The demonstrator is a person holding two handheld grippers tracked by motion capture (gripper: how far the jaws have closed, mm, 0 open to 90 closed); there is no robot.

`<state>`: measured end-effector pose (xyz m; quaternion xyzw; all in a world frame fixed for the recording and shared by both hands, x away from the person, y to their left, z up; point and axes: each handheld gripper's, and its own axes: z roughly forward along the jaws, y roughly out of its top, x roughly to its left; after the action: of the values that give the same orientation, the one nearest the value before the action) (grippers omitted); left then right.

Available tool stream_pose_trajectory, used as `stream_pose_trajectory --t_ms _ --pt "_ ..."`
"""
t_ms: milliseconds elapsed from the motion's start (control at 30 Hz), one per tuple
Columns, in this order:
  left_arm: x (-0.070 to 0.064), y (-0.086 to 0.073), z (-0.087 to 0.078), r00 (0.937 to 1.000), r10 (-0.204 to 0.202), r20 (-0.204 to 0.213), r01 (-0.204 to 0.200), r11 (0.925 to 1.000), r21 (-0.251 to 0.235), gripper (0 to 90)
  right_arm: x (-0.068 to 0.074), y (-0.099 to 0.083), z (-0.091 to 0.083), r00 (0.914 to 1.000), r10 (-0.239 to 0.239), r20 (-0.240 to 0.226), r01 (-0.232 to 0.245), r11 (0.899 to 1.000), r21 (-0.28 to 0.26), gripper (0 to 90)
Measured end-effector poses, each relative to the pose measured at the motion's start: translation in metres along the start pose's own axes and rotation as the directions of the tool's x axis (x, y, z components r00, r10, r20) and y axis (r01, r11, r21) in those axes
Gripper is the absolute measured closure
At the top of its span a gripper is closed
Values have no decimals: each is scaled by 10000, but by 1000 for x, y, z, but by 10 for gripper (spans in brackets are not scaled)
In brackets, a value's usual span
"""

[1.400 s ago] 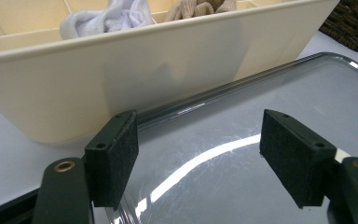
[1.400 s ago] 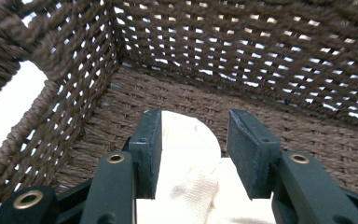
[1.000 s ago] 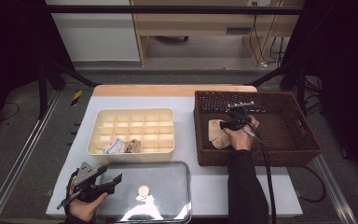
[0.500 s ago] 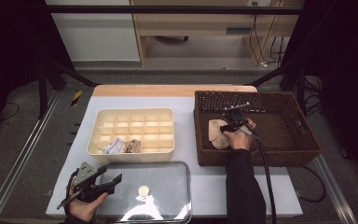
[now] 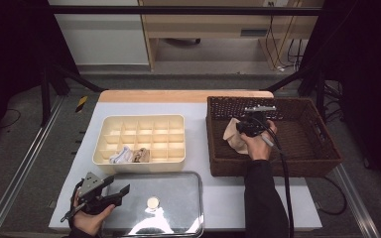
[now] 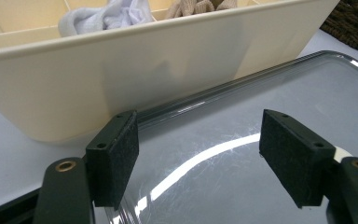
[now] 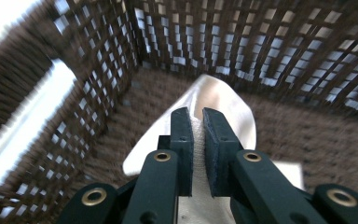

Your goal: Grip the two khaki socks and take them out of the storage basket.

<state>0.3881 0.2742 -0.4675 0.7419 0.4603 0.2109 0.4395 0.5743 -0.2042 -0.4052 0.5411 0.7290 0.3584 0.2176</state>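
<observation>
Inside the dark wicker basket (image 5: 322,153) my right gripper (image 5: 244,128) is shut on a beige cloth (image 5: 233,137), lifted off the basket floor. In the right gripper view the cloth (image 7: 223,102) is pinched between the two jaws of the right gripper (image 7: 196,122) and hangs toward the basket's corner. My left gripper (image 5: 118,192) stands open at the table's front left, over the edge of a clear lid (image 5: 178,198). The left gripper (image 6: 199,144) has nothing between its pads. A cream divided box (image 5: 144,123) holds a white sock (image 5: 120,155) and a tan sock (image 5: 140,155).
The clear lid (image 6: 270,107) lies flat in front of the cream box (image 6: 121,74), with a small round knob (image 5: 152,202) at its middle. The basket's woven walls (image 7: 261,42) close around the right gripper. A yellow-black object (image 5: 81,103) lies off the table's left.
My right gripper has risen a little with the beige cloth in it. The left gripper has not moved.
</observation>
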Motion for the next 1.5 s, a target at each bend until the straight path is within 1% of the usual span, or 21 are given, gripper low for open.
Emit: stream_pose_trajectory --t_ms 67,133,200,233,267,300,333,367,433,533,700,933,1000,1067,1133,1200,1233,1300,1400,1433,1500 --pt "0 0 0 10000 4 -7 -4 10000 9 283 -1 4 -8 10000 -49 -30 48 9993 -369 837" --pt "0 0 0 10000 -11 2 11 10000 -7 283 -1 9 -19 9999 -118 -58 112 9961 -878 837" --pt "0 0 0 10000 -11 15 11 10000 3 284 0 12 -26 9998 -142 -111 129 9938 -1107 838" --pt "-1 0 0 10000 -12 18 12 10000 -2 284 1 15 -33 9996 -242 -125 223 9907 -1343 838" --pt "-1 0 0 10000 -13 25 13 10000 -6 284 2 17 -37 9995 -232 -198 199 9877 -1549 838" --pt "-1 0 0 10000 -10 22 10 10000 2 284 2 17 -41 9995 -207 -258 161 9858 -1671 838" --pt "-1 0 0 10000 -11 22 11 10000 3 284 3 19 -46 9992 -305 -241 257 9834 -1795 838" --pt "0 0 0 10000 -12 21 12 10000 1 284 4 19 -49 9990 -340 -280 282 9822 -1860 838" --pt "0 0 0 10000 -14 27 14 10000 7 284 6 21 -57 9982 -441 -410 342 9758 -2158 838" --pt "0 0 0 10000 1 8 -1 10000 13 285 11 22 -69 9970 -565 -533 420 9692 -2425 837" --pt "-1 0 0 10000 -19 15 19 10000 -15 285 21 25 -93 9922 -939 -821 646 9500 -3056 837" --pt "-2 1 -1 10000 41 16 -41 10000 -30 284 36 22 -125 9822 -1430 -1219 888 9248 -3699 837" --pt "-2 1 -1 10000 27 21 -27 10000 -32 284 41 20 -133 9773 -1613 -1375 969 9171 -3867 837" --pt "-2 1 -1 10000 22 11 -22 10000 -26 284 48 18 -142 9715 -1827 -1509 1071 9066 -4081 837" --pt "-3 1 -1 10000 20 0 -20 10000 -20 284 54 16 -152 9637 -2077 -1676 1186 8958 -4284 837" --pt "-3 1 -1 10000 20 7 -20 10000 -19 284 59 15 -158 9577 -2246 -1796 1261 8892 -4397 837" --pt "-3 1 -1 10000 30 12 -30 10000 -20 284 65 14 -163 9513 -2424 -1902 1350 8829 -4498 837" --pt "-3 2 -1 10000 41 8 -41 10000 -19 284 72 13 -169 9430 -2642 -2023 1455 8741 -4634 837" --pt "-3 2 -1 10000 16 8 -16 10000 -24 284 82 12 -175 9284 -2961 -2245 1614 8655 -4743 836" --pt "-3 2 -1 10000 33 1 -33 10000 -34 285 87 11 -177 9219 -3054 -2386 1646 8659 -4724 836" --pt "-3 2 -1 10000 0 2 0 10000 -64 285 94 9 -177 9116 -3235 -2536 1740 8626 -4751 837"
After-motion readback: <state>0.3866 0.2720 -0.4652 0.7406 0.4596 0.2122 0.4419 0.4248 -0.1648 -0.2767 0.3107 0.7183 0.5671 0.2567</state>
